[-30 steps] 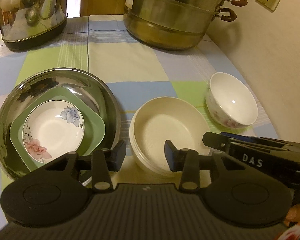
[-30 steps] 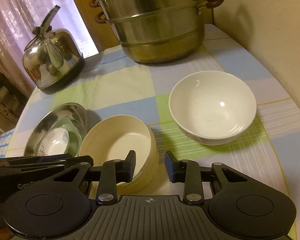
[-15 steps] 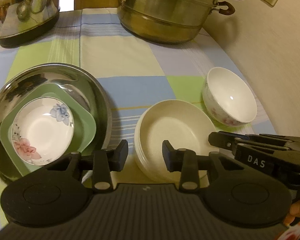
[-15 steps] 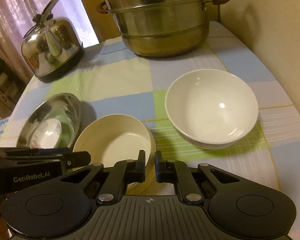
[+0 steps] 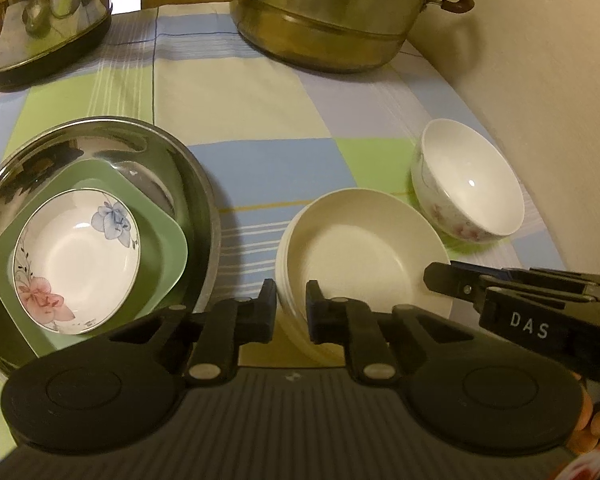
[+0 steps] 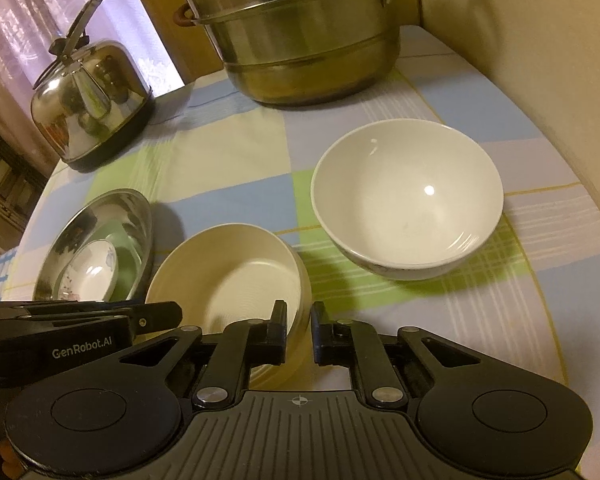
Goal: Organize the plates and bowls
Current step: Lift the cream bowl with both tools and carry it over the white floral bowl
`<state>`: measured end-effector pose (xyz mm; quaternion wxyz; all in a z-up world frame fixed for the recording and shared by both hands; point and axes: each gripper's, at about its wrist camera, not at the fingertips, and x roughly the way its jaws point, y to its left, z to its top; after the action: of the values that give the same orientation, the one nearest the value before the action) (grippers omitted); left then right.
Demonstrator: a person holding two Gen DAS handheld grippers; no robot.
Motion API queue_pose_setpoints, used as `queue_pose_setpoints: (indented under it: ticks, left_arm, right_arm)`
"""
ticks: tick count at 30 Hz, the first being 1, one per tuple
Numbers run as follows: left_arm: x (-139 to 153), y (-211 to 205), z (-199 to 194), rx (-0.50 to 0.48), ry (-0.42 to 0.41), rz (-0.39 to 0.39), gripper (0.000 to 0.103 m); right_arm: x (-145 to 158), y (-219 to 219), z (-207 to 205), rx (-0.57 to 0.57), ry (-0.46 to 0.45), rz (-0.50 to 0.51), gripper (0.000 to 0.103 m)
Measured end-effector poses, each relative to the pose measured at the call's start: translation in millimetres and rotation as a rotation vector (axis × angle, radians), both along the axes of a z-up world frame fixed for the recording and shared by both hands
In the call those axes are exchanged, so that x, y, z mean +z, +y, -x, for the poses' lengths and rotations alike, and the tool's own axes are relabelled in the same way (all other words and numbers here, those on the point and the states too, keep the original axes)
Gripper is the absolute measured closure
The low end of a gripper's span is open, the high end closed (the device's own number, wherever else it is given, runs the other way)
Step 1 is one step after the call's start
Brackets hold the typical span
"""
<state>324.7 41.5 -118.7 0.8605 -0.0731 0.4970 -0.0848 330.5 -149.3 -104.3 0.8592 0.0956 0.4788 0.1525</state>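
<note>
Cream plates (image 5: 364, 256), stacked, are sitting on the bench (image 5: 236, 92) with both claws at their near rim. Left claw (image 5: 291, 312) is closing on the stack's left edge, rim between its pads; right claw (image 6: 299, 328) is clamping the right edge. "DAS" and "GenRobot.AI" are showing on the claw bodies. Beyond the right claw, a white bowl (image 6: 407, 196) is standing empty. Left of the left claw, a steel basin (image 5: 180, 184) is holding a green dish (image 5: 164, 240) with a flowered saucer (image 5: 76, 260) inside.

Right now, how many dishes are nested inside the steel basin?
2: a green square dish in the steel basin, and a floral saucer inside that. Anything beneath them would be hidden.
</note>
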Motion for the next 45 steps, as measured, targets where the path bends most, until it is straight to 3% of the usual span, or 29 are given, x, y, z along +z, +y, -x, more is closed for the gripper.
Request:
queue_pose_setpoints:
  ticks: [10,25,32,45]
  left_arm:
    - [17.4,2.7,4.9,-0.015,-0.023,-0.001,0.089]
    - [73.0,-13.5,-0.3,-0.08,-0.128,0.008,0.089]
    - [81.4,-39.2,-16.8,-0.132,-0.147,0.022,0.089]
    - [82.9,-85.9,-52.2,-0.207,-0.171,0.025,0.089]
  right_arm:
    - [11.2,2.9,5.1,0.015,-0.025,0.019,0.092]
    - [64.1,-18.3,4.5,-0.034,-0.066,-0.028,0.091]
    - [78.6,-42.4,0.0,-0.092,-0.093,-0.023,0.092]
    - [78.1,-84.0,-19.4,-0.193,-0.101,0.002,0.092]
